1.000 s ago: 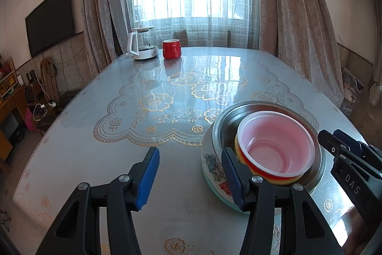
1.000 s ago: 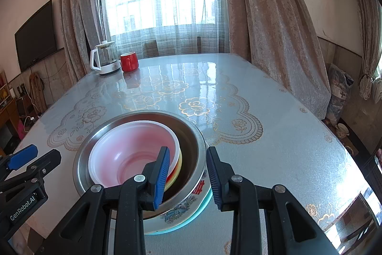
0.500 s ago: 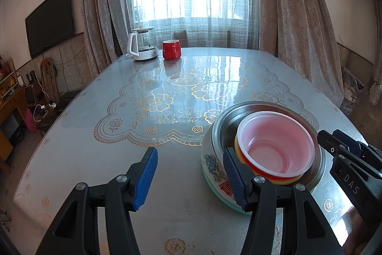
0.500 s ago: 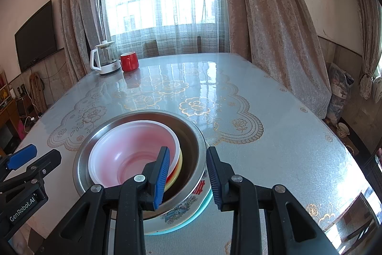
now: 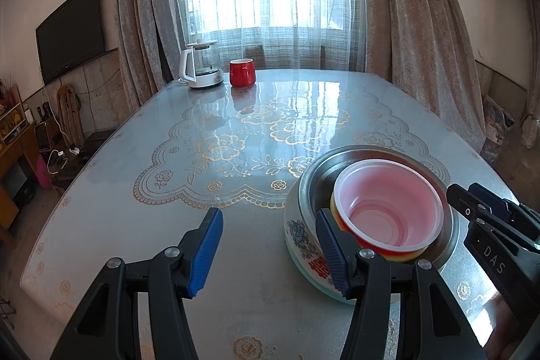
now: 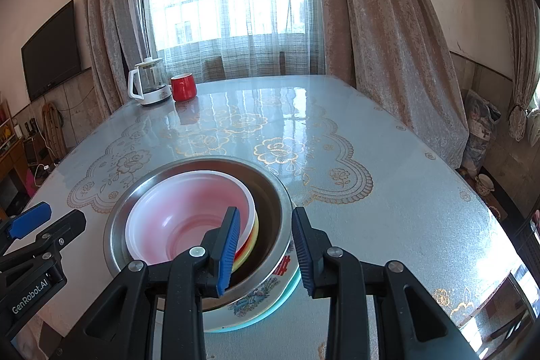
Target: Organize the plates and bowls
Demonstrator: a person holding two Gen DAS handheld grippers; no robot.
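A stack of dishes stands near the table's front edge. A pink plastic bowl (image 5: 388, 204) (image 6: 189, 211) sits in a yellow and red bowl, inside a steel basin with a flowered enamel wall (image 5: 300, 235) (image 6: 260, 289), on a teal plate (image 6: 290, 287). My left gripper (image 5: 268, 250) is open and empty, just left of the stack, its right finger by the basin's wall. My right gripper (image 6: 265, 252) is open, its fingers straddling the basin's near right rim without closing on it. Each gripper shows at the edge of the other's view.
A glass kettle on a white base (image 5: 199, 70) (image 6: 148, 86) and a red mug (image 5: 242, 72) (image 6: 183, 86) stand at the table's far left end by the curtained window. The glass-topped table (image 5: 236, 140) has a lace cloth beneath. A TV hangs on the left wall.
My left gripper has drawn back slightly and lifted a little; the stack sits a touch lower in its view. The right gripper and the dishes have not moved.
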